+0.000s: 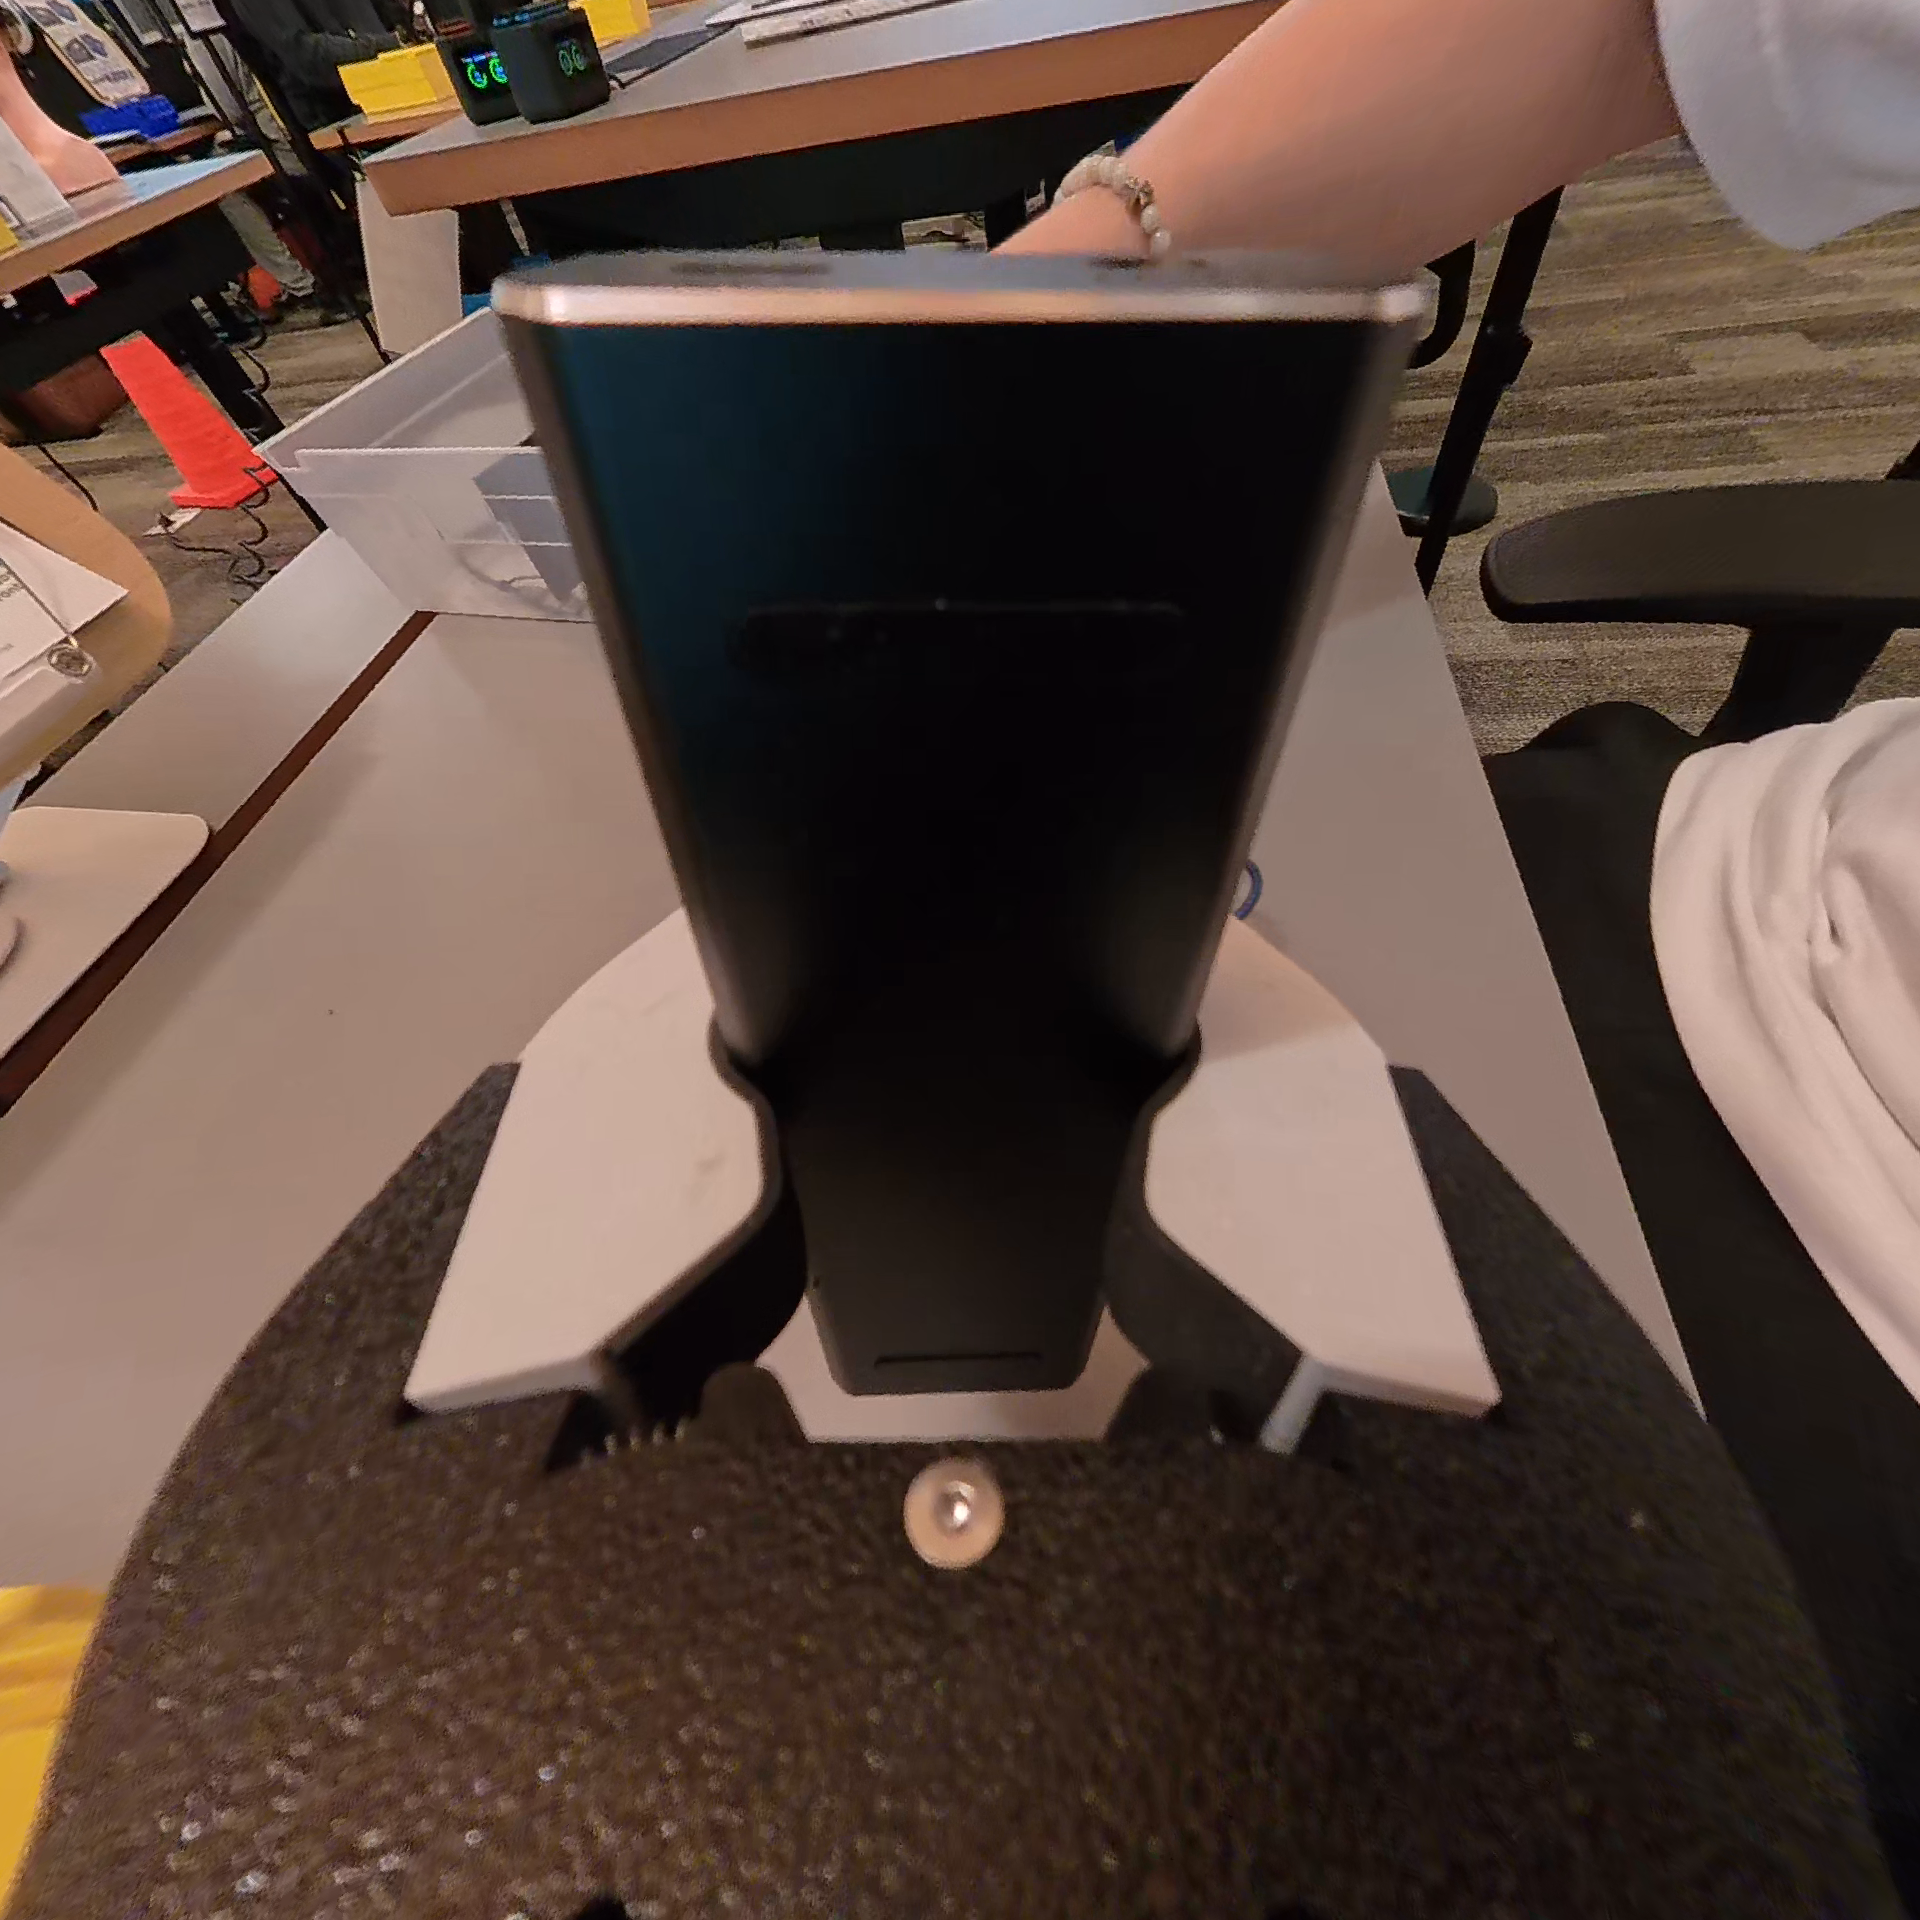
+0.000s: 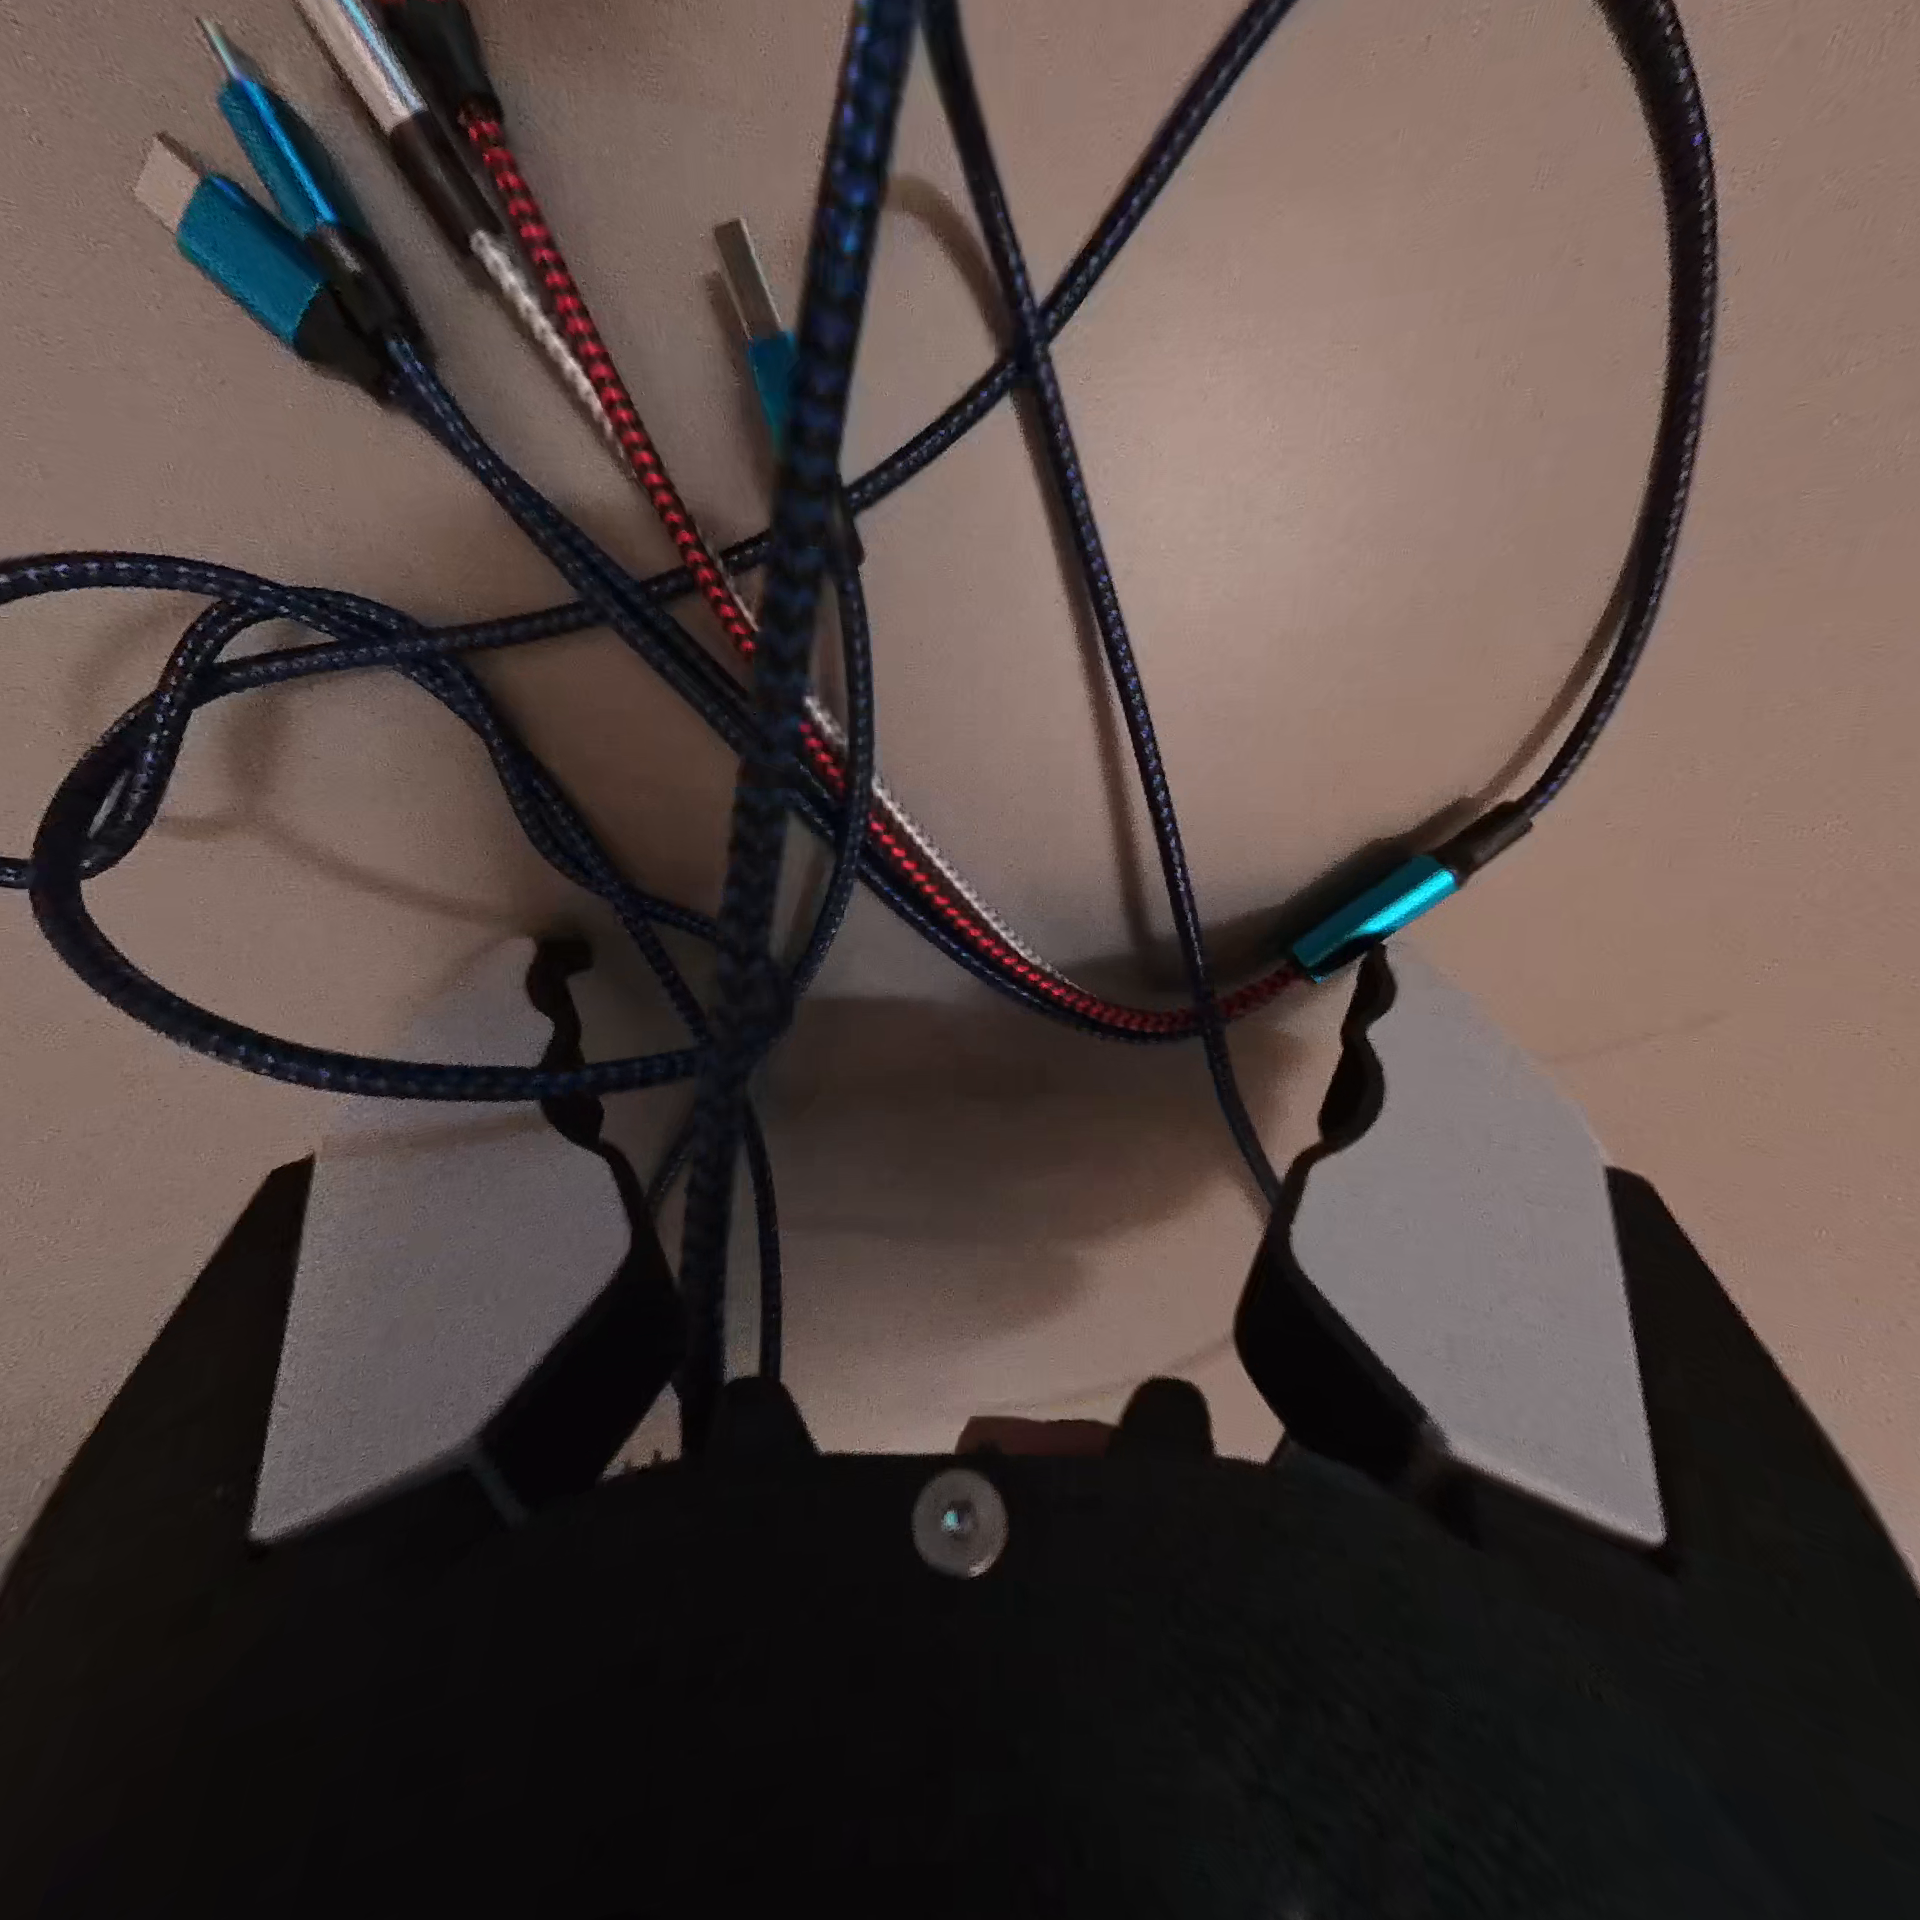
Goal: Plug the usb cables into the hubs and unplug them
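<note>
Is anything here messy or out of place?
Yes: the braided cables lie crossed over one another in a tangle on the table, between the open right gripper fingers. The left gripper holds the dark hub squarely; nothing looks damaged.

Left tool clamped tight; right tool spread wide.
</note>
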